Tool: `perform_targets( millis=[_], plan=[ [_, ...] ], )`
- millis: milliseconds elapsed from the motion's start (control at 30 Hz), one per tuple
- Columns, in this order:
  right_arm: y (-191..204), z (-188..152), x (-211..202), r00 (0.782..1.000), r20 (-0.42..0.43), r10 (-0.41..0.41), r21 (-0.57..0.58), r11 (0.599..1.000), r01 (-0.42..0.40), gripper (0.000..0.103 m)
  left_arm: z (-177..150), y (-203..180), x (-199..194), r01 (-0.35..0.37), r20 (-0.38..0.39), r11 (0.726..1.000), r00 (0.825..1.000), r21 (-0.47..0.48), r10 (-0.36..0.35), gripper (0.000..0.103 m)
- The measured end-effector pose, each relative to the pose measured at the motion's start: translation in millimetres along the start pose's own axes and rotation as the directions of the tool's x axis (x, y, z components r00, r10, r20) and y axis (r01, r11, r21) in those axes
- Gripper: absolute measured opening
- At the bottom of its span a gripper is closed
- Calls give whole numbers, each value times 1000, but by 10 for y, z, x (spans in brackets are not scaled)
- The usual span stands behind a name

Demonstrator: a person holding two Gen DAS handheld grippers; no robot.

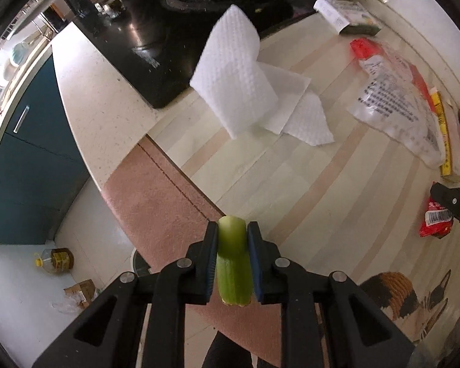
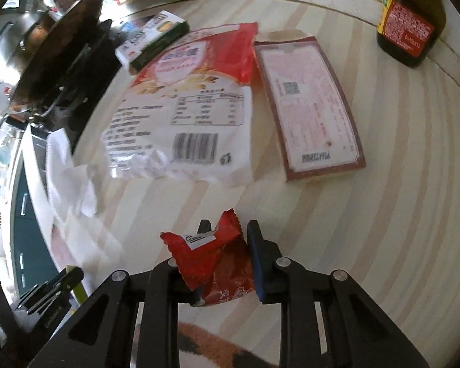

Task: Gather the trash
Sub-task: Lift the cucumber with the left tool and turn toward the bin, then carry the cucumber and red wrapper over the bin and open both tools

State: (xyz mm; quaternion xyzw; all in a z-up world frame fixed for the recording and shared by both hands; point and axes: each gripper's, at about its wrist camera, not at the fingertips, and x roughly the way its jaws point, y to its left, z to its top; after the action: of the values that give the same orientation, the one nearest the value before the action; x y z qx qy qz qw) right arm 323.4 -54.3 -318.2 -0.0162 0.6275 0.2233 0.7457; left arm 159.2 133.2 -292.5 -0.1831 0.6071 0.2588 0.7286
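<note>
A green celery piece (image 1: 233, 257) sits clamped in the left tool (image 1: 231, 239), above the striped worktop (image 1: 306, 184). A red wrapper (image 2: 211, 257) is pinched in the right tool (image 2: 227, 236), seemingly just off the surface. Paper towels (image 1: 248, 92) and a clear printed bag (image 2: 187, 116) lie beyond.

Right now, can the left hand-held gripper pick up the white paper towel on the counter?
Probably not yet. The left hand-held gripper is shut on a green stalk, so its jaws are full. The paper towel lies uncovered ahead, nothing on it; drop the stalk first, then the way looks free.
</note>
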Motion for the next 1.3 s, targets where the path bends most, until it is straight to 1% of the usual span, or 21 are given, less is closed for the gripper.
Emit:
perform_targets(
  millis=[167,200,300,367,500,700,867,1033,1167,1300],
  plan=[
    [29,-111,-154,999,16,39,3,999,-39,22,39,59,-224,13,45,1000,999,-4,-13,15],
    [40,-129,-180,999,17,45,1,999,-45,19,52,58,-284,14,58,1000,998,-3,-14,15],
    [66,-125,-292,997,24,69,-7,998,-69,19,51,65,-472,26,97,1000,995,1,-26,15],
    [69,-112,-345,996,33,83,-8,997,-82,19,116,84,-544,37,114,999,993,-1,-36,15],
    [102,-90,-491,993,51,105,-13,994,-104,18,129,127,-709,33,154,999,988,0,-33,15],
    [249,-84,-752,986,83,146,-44,989,-143,18,100,347,-885,40,197,999,980,-25,-34,15],
    [535,-181,-936,977,92,190,-102,978,-181,18,-33,588,-1080,24,237,998,972,-62,-9,15],
    [981,-351,-991,970,72,231,-180,960,-215,18,-245,986,-1229,13,262,991,965,-135,24,15],
    [1359,-511,-924,966,35,255,-245,940,-239,18,-437,1313,-1237,3,258,979,965,-202,50,15],
    [1797,-770,-792,961,-19,275,-316,911,-266,18,-705,1707,-1186,-21,229,959,969,-283,89,15]
  ],
)
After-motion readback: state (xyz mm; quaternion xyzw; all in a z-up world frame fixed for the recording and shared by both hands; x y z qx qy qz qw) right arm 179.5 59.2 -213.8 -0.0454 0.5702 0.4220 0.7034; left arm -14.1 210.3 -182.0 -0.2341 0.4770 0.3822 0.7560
